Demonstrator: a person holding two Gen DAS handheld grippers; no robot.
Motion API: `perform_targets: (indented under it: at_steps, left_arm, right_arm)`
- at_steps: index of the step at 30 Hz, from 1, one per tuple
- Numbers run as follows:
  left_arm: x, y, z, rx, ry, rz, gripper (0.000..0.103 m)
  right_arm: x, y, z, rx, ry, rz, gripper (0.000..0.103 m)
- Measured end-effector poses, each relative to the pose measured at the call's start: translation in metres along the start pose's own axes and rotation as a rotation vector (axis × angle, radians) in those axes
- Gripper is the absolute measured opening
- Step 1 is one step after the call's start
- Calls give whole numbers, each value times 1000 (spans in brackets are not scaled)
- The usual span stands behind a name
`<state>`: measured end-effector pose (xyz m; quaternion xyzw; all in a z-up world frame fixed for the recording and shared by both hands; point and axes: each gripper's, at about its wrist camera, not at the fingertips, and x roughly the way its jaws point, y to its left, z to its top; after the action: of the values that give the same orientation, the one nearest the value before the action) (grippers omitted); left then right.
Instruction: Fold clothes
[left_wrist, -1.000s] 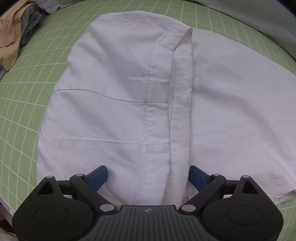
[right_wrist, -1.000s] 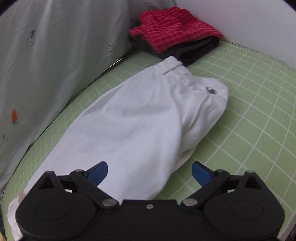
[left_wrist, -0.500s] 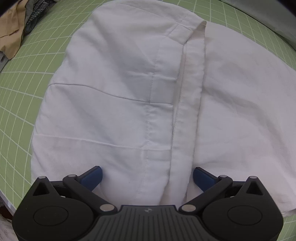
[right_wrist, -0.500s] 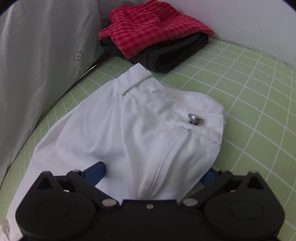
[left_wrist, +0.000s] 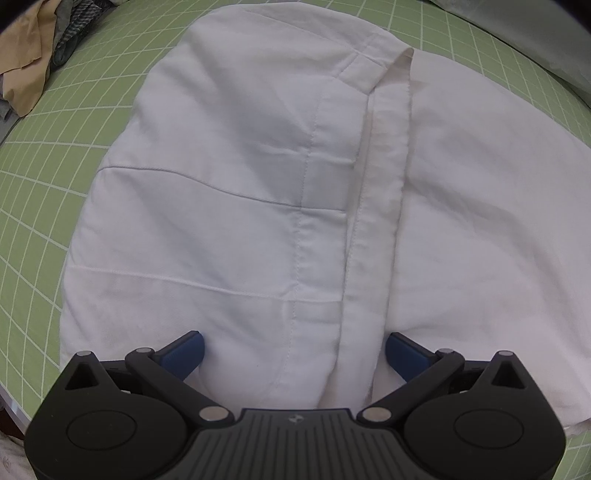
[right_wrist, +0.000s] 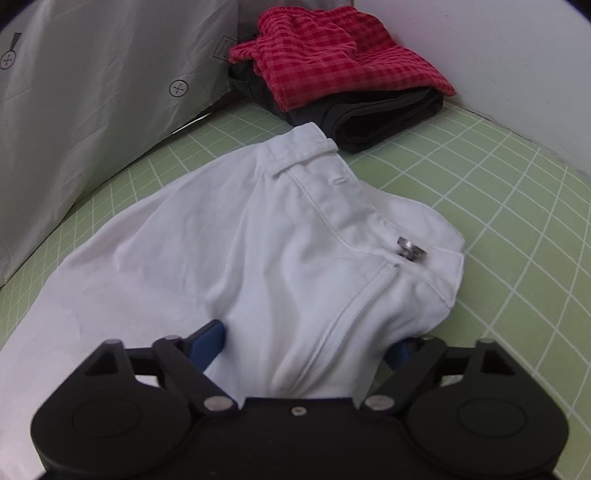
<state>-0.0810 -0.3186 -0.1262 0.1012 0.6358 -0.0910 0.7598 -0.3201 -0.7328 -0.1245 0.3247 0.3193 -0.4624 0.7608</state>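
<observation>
Nearest, in the left wrist view, we record our left gripper (left_wrist: 293, 350) pointing down over the white trousers (left_wrist: 258, 192), its blue-padded jaws spread wide with the hem band (left_wrist: 384, 206) and a mound of cloth between them; neither pad presses the fabric. In the right wrist view we list our right gripper (right_wrist: 306, 343), jaws closing around a bunched fold of the same trousers (right_wrist: 258, 258) just below the fly; the blue fingers (right_wrist: 208, 341) sit against the cloth on both sides, though whether they already pinch it we cannot tell. Beyond that, the waistband lies uppermost with its metal button (right_wrist: 410, 251) standing up and an empty buttonhole farther along. The trousers lie spread on the green grid mat (right_wrist: 517, 229). Farther still: a folded red checked garment (right_wrist: 332, 62) stacked on a dark folded garment (right_wrist: 388, 114), touching the waistband's far corner. Grey sheeting (right_wrist: 92, 110) stands along the left. In the left view's far corner, a tan cloth heap (left_wrist: 26, 66).
</observation>
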Motion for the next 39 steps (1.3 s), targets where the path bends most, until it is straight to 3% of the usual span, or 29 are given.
perform_targets:
  at_steps: [2, 5, 11, 16, 18, 19, 21, 25, 31, 36, 39]
  left_arm:
    - [-1, 1, -2, 5, -5, -1, 103]
    - [-2, 3, -5, 13, -13, -7, 103]
    - [-8, 12, -8, 22, -25, -51, 103]
    - [-39, 33, -9, 30, -120, -247, 103]
    - [-58, 31, -8, 62, -179, -284, 103]
    - [-66, 17, -2, 84, -204, -284, 103]
    - [-72, 24, 16, 128, -244, -270, 103]
    - [-77, 52, 22, 151, -272, -228, 103]
    - [-64, 100, 41, 130, -271, -193, 103]
    - [-57, 131, 76, 86, -313, -162, 103]
    - [-51, 139, 97, 63, -316, -152, 103]
  right_arm:
    - [-5, 1, 1, -8, -2, 40, 42]
    - [-16, 6, 6, -11, -4, 70, 28]
    - [-77, 51, 17, -205, -183, 97, 24]
    - [-124, 95, 10, -353, -294, 136, 23]
    - [-138, 114, 5, -402, -315, 163, 23]
    - [-145, 127, 2, -440, -331, 171, 23]
    - [-154, 150, -8, -513, -362, 179, 23]
    - [-164, 194, -36, -629, -398, 198, 23]
    - [-145, 247, -106, -766, -332, 218, 22]
    - [-90, 267, -158, -741, -83, 218, 23]
    - [-82, 275, -160, -727, -31, 192, 23]
